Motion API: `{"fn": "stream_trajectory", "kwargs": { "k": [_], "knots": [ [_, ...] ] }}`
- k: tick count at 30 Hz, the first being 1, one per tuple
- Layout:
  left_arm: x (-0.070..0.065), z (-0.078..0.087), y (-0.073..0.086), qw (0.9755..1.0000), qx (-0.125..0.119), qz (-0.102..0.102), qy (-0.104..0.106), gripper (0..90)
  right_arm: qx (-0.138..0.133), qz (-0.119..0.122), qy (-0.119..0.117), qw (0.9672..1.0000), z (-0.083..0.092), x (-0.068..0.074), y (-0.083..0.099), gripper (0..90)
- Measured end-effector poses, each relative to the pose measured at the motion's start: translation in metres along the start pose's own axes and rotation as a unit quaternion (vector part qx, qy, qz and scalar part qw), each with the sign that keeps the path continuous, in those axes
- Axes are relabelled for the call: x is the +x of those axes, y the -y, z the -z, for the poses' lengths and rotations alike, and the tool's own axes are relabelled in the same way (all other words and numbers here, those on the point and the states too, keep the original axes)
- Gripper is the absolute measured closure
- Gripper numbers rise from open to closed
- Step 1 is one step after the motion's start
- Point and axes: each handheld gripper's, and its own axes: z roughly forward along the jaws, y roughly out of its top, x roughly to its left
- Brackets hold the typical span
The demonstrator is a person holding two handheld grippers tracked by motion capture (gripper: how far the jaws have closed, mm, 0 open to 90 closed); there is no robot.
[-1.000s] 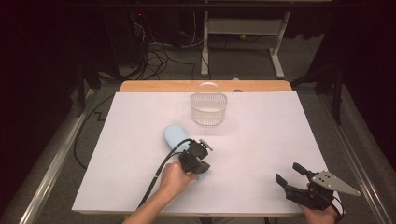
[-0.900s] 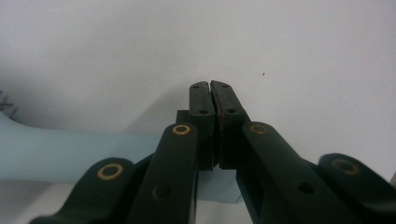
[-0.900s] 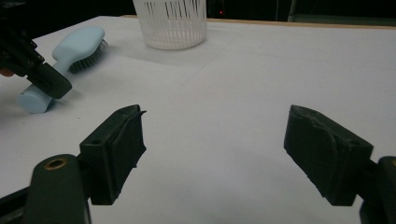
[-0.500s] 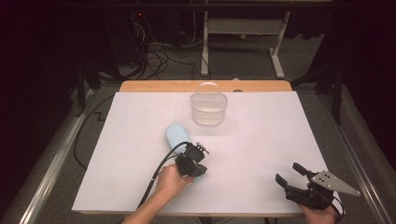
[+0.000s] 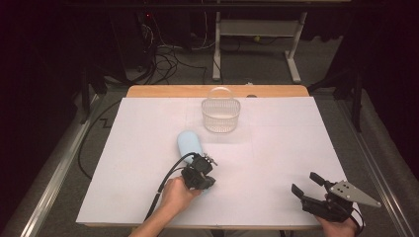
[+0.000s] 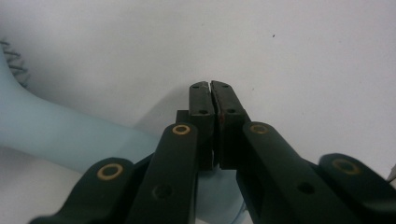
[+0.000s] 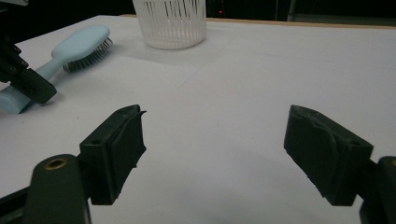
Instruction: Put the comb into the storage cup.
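Observation:
A light blue hairbrush (image 5: 189,143) lies on the white table, bristles facing right, its handle running toward the person. My left gripper (image 5: 203,183) stands over the handle's near end, jaws pressed together with nothing between them. In the left gripper view the shut pads (image 6: 201,100) point at bare tabletop, and the brush handle (image 6: 56,135) passes under the jaws. The right gripper view shows the brush (image 7: 79,46) with the left gripper (image 7: 35,88) resting against its handle. My right gripper (image 5: 306,182) stands open near the front right edge; its jaws (image 7: 219,140) hold nothing.
A white slatted plastic basket (image 5: 221,114) with an arched handle stands at the far middle of the table, also seen in the right gripper view (image 7: 170,21). The white sheet (image 5: 276,148) covers a wooden tabletop; cables and a desk frame lie on the floor beyond.
The left hand and its gripper have edged slightly toward the near left along the brush handle. The right gripper has stayed put.

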Motion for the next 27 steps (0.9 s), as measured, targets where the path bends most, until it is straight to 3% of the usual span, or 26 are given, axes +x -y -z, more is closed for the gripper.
{"fn": "stream_trajectory", "kwargs": {
  "k": [27],
  "knots": [
    [0.006, 0.008, 0.024, 0.9998, -0.006, 0.015, -0.014, 86.4, 0.001, -0.001, 0.001, 1.0, 0.0, 0.0, 0.0, 20.4]
  ]
}}
